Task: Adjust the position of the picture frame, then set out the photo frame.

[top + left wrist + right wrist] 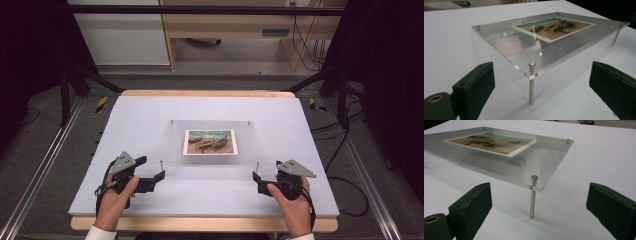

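**Both grippers wide open at the near corners of the acrylic frame**

The left gripper [161, 176] sits near the front left of the table, held in the person's left hand [116, 196]. Its two black jaws stand wide apart with nothing between the pads. In the left gripper view they flank the near left corner of the clear acrylic frame [554, 45] without touching it; the metal leg [531, 83] under that corner stands upright on the table, between the jaws but farther off.

The right gripper [256, 179] mirrors it at the front right, held in the right hand [291, 202]. Its jaws are likewise spread wide and hold nothing. In the right gripper view the near right corner leg [533, 197] stands upright ahead of the jaws, clear of both pads.

The frame itself stands at the middle of the white table [150, 115], raised off the surface on four slim metal legs, one at each corner, its plate level. A small picture [210, 142] with a white border, showing boats in yellow, brown and green, lies inside the plate, towards its far half. Each gripper is just beside its corner, apart from it.

Beyond the table lie a grey floor [240, 65] and the foot of a wooden desk [172, 50].
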`<state>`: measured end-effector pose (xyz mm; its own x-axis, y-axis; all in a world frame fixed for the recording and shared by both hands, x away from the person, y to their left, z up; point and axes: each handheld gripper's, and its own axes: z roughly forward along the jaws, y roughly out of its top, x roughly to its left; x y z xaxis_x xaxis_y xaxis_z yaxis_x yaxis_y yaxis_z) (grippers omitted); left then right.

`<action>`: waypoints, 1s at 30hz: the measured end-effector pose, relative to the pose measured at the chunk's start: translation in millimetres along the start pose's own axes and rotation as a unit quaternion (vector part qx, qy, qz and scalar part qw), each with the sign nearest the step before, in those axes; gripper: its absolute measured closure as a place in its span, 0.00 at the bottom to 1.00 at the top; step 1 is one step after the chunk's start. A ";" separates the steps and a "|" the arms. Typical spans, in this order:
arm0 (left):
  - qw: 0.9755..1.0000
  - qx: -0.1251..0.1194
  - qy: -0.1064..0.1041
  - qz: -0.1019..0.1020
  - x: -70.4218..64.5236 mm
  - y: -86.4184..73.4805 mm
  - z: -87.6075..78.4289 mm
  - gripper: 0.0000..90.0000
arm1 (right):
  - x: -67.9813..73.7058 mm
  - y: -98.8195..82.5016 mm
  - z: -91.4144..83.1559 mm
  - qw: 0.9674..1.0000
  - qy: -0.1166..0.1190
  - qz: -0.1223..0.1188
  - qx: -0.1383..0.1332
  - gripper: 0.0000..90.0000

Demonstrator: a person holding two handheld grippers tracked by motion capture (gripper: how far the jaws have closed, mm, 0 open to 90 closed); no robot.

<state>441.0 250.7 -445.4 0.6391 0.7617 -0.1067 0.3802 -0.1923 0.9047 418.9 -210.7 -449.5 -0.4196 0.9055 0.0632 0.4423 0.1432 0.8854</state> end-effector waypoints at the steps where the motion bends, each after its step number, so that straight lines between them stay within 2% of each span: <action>1: 1.000 0.000 0.000 0.000 0.0 0.0 0.0 0.06 | 0.0 0.0 0.0 1.000 0.000 0.000 0.000 0.08; 4: 1.000 -0.006 0.001 -0.002 -0.7 0.7 -3.0 0.06 | 2.1 1.8 -1.7 1.000 -0.008 -0.012 -0.010 0.15; 11: 1.000 -0.005 0.000 -0.003 -0.9 5.4 -6.2 0.06 | 2.5 4.2 -3.3 1.000 -0.018 -0.016 -0.015 0.15; 14: 1.000 -0.001 0.004 0.000 -0.4 14.9 -5.4 0.06 | 3.3 8.3 -3.3 0.999 -0.024 -0.016 -0.013 0.14; 16: 1.000 0.007 0.008 0.005 0.6 29.0 -3.1 0.06 | 2.0 18.1 -2.9 1.000 -0.027 -0.015 0.001 0.13; 17: 1.000 0.007 0.008 0.005 0.6 29.0 -3.1 0.06 | 2.0 18.1 -2.9 1.000 -0.027 -0.015 0.001 0.13; 18: 1.000 0.022 0.005 0.011 1.3 38.5 0.9 0.06 | -0.4 25.4 -2.6 0.999 -0.028 -0.014 0.007 0.13; 19: 1.000 0.022 0.005 0.011 1.3 38.5 0.9 0.06 | -1.2 29.0 -2.0 0.999 -0.026 -0.013 0.013 0.13; 20: 0.999 0.031 0.004 0.020 1.6 48.2 5.1 0.06 | -2.2 31.4 -1.5 0.999 -0.026 -0.019 0.017 0.13; 21: 0.999 0.031 0.004 0.020 1.6 48.2 5.1 0.06 | -2.2 31.4 -1.5 0.999 -0.026 -0.019 0.017 0.13; 22: 0.999 0.039 0.005 0.030 1.7 56.9 10.0 0.06 | -4.4 38.4 0.2 0.999 -0.026 -0.025 0.025 0.14; 23: 0.999 0.039 0.005 0.030 1.7 56.9 10.0 0.06 | -4.4 38.4 0.2 0.999 -0.026 -0.025 0.025 0.14; 24: 0.999 0.044 0.004 0.028 1.5 63.9 14.9 0.06 | -5.7 43.9 2.4 0.999 -0.025 -0.025 0.028 0.15; 27: 0.998 0.051 0.000 0.030 1.4 69.0 20.0 0.06 | -5.3 51.5 6.7 0.998 -0.023 -0.040 0.036 0.16; 30: 0.997 0.070 0.004 0.042 -0.3 74.0 27.7 0.06 | -4.5 56.2 10.1 0.998 -0.020 -0.048 0.042 0.17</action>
<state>487.5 219.1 -389.9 0.6676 0.7439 -0.0302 0.4160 -0.3390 0.8438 453.7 -202.7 -404.7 -0.4329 0.9006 -0.0399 0.4668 0.2618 0.8447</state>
